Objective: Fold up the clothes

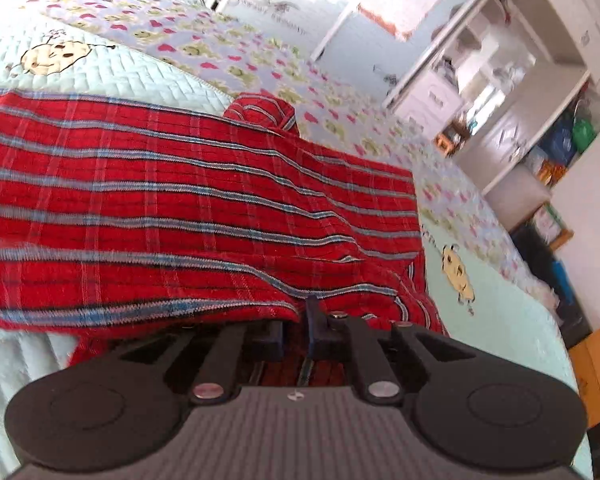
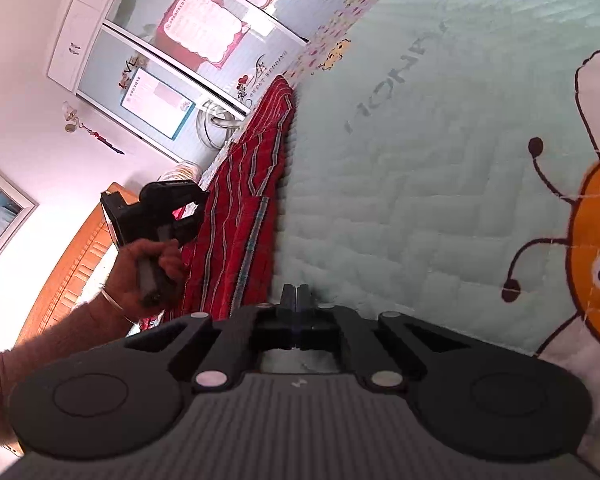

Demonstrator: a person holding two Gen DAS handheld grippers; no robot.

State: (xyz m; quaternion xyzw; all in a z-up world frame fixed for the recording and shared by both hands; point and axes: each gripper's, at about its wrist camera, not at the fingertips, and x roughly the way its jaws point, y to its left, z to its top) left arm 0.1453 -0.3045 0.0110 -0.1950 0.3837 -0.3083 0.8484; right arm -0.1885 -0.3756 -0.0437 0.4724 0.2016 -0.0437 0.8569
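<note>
A red plaid garment (image 1: pixel 188 200) with blue-grey stripes lies spread across the mint quilted bedspread (image 1: pixel 100 76). My left gripper (image 1: pixel 294 324) sits at the garment's near hem. Its jaws stand slightly apart with red cloth between them, and the hem drapes over the left finger (image 1: pixel 274 334). In the right wrist view the garment (image 2: pixel 240 208) runs along the bedspread (image 2: pixel 400 184), and my right gripper (image 2: pixel 297 296) is shut just beside its near edge; no cloth shows between the pads. A hand (image 2: pixel 148 260) holds the left gripper (image 2: pixel 188 216) against the garment's far side.
A wardrobe with glass doors and posters (image 2: pixel 188 40) stands beyond the bed. Open white shelves with clutter (image 1: pixel 532 120) line the wall, and an orange box (image 1: pixel 598 368) sits by the bed's edge. A wooden headboard (image 2: pixel 72 248) lies behind the hand.
</note>
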